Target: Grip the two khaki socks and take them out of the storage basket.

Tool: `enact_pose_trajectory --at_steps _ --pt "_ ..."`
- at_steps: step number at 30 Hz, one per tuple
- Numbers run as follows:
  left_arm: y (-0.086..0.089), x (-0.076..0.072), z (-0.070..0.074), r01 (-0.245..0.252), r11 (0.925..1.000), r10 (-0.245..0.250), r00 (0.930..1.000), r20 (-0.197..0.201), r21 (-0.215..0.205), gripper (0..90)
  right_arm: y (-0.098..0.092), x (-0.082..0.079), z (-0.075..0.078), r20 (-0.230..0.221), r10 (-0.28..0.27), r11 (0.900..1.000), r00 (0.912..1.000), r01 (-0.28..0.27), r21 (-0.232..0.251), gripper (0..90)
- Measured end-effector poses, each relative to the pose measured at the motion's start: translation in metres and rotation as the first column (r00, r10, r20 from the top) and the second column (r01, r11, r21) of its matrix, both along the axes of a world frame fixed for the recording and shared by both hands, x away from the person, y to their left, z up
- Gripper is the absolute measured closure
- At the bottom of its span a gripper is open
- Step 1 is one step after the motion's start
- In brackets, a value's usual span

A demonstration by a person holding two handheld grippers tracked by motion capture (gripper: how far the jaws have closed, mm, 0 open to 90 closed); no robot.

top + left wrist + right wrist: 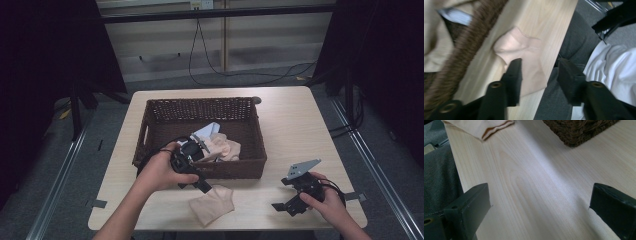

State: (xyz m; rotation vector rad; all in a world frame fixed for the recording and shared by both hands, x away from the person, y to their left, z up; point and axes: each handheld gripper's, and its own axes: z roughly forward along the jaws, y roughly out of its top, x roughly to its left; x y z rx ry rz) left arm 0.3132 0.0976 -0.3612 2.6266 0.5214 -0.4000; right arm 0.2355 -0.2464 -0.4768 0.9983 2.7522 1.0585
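Pale wood counter (pixel 295 125) from above: beige sock (pixel 212 204) lies near the front edge, just before the wicker basket (pixel 155 107). Left hand-held gripper (pixel 539 71)'s view: jaws parted, empty, hovering over that sock. Right hand-held gripper (pixel 540 200)'s view: jaws wide open, empty, over bare wood.

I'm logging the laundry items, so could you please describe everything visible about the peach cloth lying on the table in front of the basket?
The peach cloth is a small, soft piece of knit-looking fabric, loosely folded with creases, lying flat on the wooden table near its front edge. It sits just in front of the brown wicker basket, apart from it. The left gripper hangs over it with jaws apart, not pinching it.
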Motion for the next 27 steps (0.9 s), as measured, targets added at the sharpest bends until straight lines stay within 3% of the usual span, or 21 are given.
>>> enact_pose_trajectory --at_steps 2,5,6,9,10,16,27 --pt "0.001 0.004 0.007 -0.001 0.9999 0.0 0.9998 0.022 0.01 43.9 0.0 0.0 0.0 0.003 0.002 1.0 1.0 -0.002 -0.001 2.2" --pt "0.001 0.008 0.012 -0.006 1.0 0.006 0.9989 0.047 -0.006 35.6 0.0 0.0 0.0 0.006 0.004 1.0 1.0 -0.004 -0.001 2.3" --pt "0.002 0.014 0.016 -0.015 0.9999 0.015 0.9973 0.072 0.003 33.8 0.0 0.0 0.0 0.0 0.002 1.0 1.0 -0.002 -0.001 2.2" --pt "0.002 0.02 0.018 -0.027 0.9996 0.027 0.996 0.085 0.002 26.1 0.0 0.0 0.0 0.001 0.003 1.0 1.0 -0.003 -0.001 2.2" --pt "0.003 0.026 0.02 -0.057 0.9983 0.055 0.9945 0.089 0.015 23.0 0.0 0.0 0.0 0.0 0.003 1.0 1.0 -0.003 0.0 2.2" --pt "0.006 0.044 0.018 -0.113 0.9934 0.11 0.9865 0.121 0.017 13.2 0.0 0.0 0.0 0.0 0.005 1.0 1.0 -0.005 0.0 2.2" --pt "0.005 0.068 0.007 -0.152 0.9856 0.142 0.9808 0.134 0.073 9.7 0.0 0.0 0.0 0.004 0.005 1.0 1.0 -0.005 0.0 2.2"
